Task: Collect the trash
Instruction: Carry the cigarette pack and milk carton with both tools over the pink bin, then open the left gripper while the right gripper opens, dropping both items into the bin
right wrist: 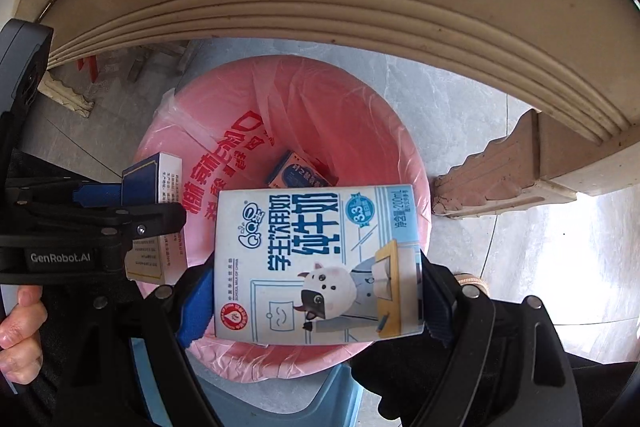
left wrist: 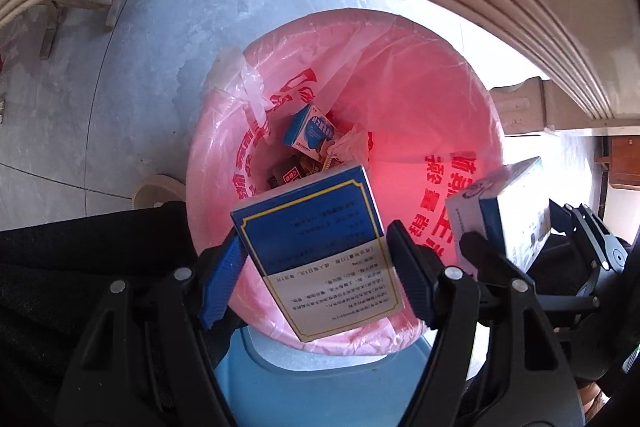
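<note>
Two boxes hang over the pink-lined bin (left wrist: 400, 87): the left gripper (left wrist: 316, 267) clamps a blue box (left wrist: 320, 251), the right gripper (right wrist: 316, 295) clamps a milk carton (right wrist: 316, 263). Inside lie another blue carton (left wrist: 310, 131) and wrappers (left wrist: 296, 169).

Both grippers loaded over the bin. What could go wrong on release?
1. The blue box in the left gripper sits tilted over the near rim of the pink-lined bin; dropped here, it might clip the rim and fall outside.
2. The milk carton in the right gripper also hangs over the near rim, so the same miss is possible.
3. The grippers are close side by side; opening both together could knock one against the other.
</note>
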Demonstrator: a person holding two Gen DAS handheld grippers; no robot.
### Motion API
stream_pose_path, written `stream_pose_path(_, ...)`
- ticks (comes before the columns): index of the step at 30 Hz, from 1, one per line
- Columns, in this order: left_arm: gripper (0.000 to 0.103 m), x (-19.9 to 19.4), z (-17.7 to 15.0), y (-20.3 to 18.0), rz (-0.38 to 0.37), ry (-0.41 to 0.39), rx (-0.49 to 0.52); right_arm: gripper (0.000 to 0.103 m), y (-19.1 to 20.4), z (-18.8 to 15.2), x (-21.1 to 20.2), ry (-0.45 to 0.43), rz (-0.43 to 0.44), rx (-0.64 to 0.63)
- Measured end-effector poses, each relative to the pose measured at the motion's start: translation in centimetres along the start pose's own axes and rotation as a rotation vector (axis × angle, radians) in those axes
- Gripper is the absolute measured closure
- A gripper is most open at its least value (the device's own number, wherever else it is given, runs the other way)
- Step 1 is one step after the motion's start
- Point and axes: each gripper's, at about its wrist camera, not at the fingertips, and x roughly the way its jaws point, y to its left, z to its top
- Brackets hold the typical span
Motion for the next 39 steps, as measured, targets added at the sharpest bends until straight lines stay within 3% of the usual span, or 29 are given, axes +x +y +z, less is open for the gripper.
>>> stream_pose_path(6,0.033,1.6,0.7,-0.3,-0.009,0.02,0.0,0.022,0.4,0.3,1.8,0.028,-0.006,-0.02)
stream_pose_path(9,0.031,1.7,0.8,-0.9,0.02,0.007,0.017,0.022,0.6,0.5,2.5,0.036,-0.005,-0.032)
stream_pose_path(11,0.024,2.0,0.9,-0.9,0.025,0.024,0.019,0.021,0.8,0.6,2.9,0.038,-0.008,-0.044)
stream_pose_path(14,0.023,2.3,1.0,-0.9,0.078,0.035,0.024,0.02,1.1,0.7,3.4,0.049,0.01,-0.049)
stream_pose_path(20,0.022,2.3,1.1,-0.7,0.103,0.028,0.024,0.014,1.7,0.6,4.1,0.07,-0.014,-0.074)
stream_pose_path(39,0.021,1.7,0.6,-0.5,0.111,-0.001,0.008,0.014,0.0,0.9,3.1,0.047,-0.021,0.011)
